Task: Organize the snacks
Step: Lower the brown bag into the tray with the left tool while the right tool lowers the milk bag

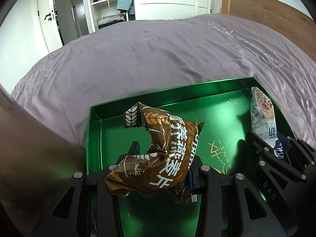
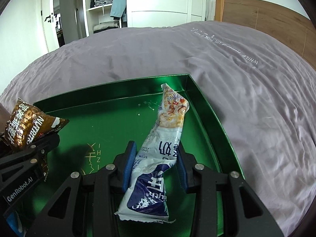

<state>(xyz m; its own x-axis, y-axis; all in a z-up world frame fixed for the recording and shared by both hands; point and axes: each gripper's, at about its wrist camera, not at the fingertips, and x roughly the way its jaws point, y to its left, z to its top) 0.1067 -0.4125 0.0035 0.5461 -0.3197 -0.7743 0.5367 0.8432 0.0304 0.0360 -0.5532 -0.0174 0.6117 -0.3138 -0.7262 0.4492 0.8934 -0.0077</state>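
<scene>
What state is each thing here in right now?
Brown oat packet: crumpled, held above the tray.
White snack packet: clamped, far end in the tray corner.
Green tray: on the bed.
Left gripper: shut.
Right gripper: shut.
Bed: covered, wrinkled.

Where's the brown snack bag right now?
The brown bag is pinched in the left tongs, over the left side of the green tray on the bed, left of the white packet.

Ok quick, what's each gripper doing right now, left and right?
Left gripper: shut on the brown snack packet, above the green tray.
Right gripper: shut on the white and blue snack packet, above the same tray.
</scene>
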